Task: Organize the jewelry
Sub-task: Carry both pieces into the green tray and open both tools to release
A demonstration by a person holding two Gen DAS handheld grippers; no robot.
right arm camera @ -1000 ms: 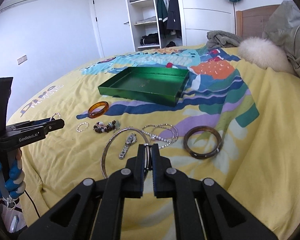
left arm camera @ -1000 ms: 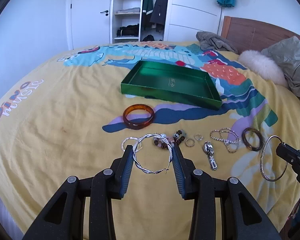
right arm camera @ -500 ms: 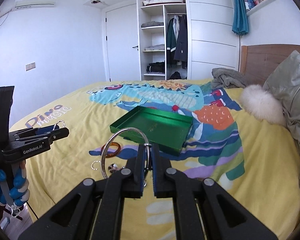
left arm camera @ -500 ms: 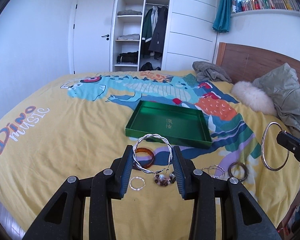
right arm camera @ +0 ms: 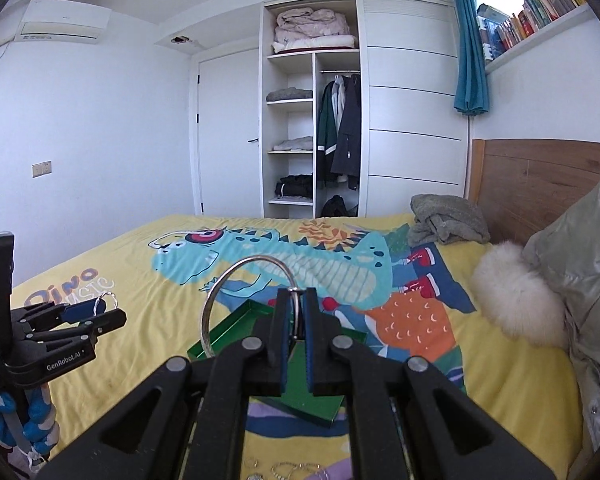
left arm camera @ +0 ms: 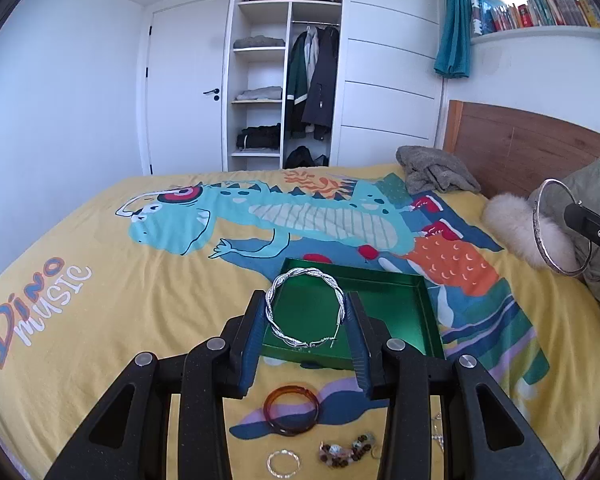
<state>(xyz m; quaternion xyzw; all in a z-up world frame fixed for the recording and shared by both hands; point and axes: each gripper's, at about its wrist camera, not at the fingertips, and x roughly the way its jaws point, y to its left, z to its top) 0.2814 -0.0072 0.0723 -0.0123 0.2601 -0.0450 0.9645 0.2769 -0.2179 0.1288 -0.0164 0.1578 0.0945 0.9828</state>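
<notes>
My left gripper (left arm camera: 305, 300) is shut on a twisted silver bangle (left arm camera: 306, 312) and holds it in the air above the near side of the green tray (left arm camera: 428, 312). My right gripper (right arm camera: 296, 296) is shut on a plain silver hoop bangle (right arm camera: 220, 296) and holds it above the green tray (right arm camera: 236, 320). The hoop (left arm camera: 556, 228) also shows at the right of the left wrist view. The left gripper (right arm camera: 112, 312) shows at the left of the right wrist view.
On the yellow dinosaur bedspread (left arm camera: 140, 280) below lie an amber bangle (left arm camera: 291, 404), a small silver ring bracelet (left arm camera: 283, 462) and a beaded bracelet (left arm camera: 346, 450). A fluffy cushion (right arm camera: 516, 300), a grey pillow (right arm camera: 580, 264) and the wooden headboard (right arm camera: 540, 176) are at right.
Both grippers have lifted their bangles off the bedspread and moved forward, so each now hangs over the green tray. The jewelry left on the bed has dropped to the bottom of view.
</notes>
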